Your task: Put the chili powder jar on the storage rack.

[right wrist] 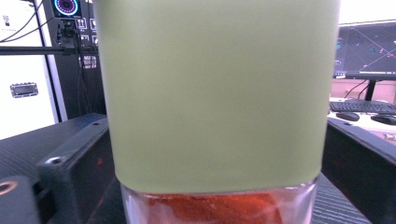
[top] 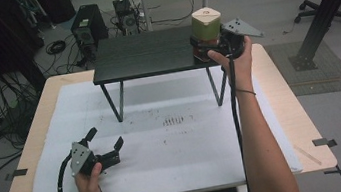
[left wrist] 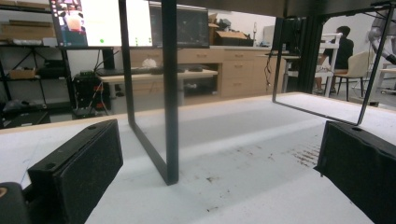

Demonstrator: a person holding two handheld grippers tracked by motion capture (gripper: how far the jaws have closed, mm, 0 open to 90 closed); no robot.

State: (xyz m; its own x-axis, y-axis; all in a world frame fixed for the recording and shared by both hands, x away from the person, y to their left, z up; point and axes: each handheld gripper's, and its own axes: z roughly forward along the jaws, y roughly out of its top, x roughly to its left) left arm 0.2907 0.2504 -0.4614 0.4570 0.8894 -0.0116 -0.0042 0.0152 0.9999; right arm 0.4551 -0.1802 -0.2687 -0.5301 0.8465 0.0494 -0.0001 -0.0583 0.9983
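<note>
A jar point(top: 207, 27) with a pale green sleeve and a cream lid stands upright on the right end of a low black stand point(top: 142, 54). In the right gripper view the jar point(right wrist: 219, 93) is very close, with a clear glass base that holds something red-orange. My right gripper point(top: 206, 49) reaches in from the near side, a jaw on each side of the jar's base, open, with the pads close to the sleeve. My left gripper point(top: 105, 138) rests low over the white paper at the front left, open, nothing between its jaws.
The stand's thin black legs point(left wrist: 170, 93) rise from a white sheet point(top: 175, 146) that covers most of the wooden table point(top: 38, 140). Brown specks point(top: 174, 120) mark the sheet's middle. Beyond the table are cables, computer cases and a desk.
</note>
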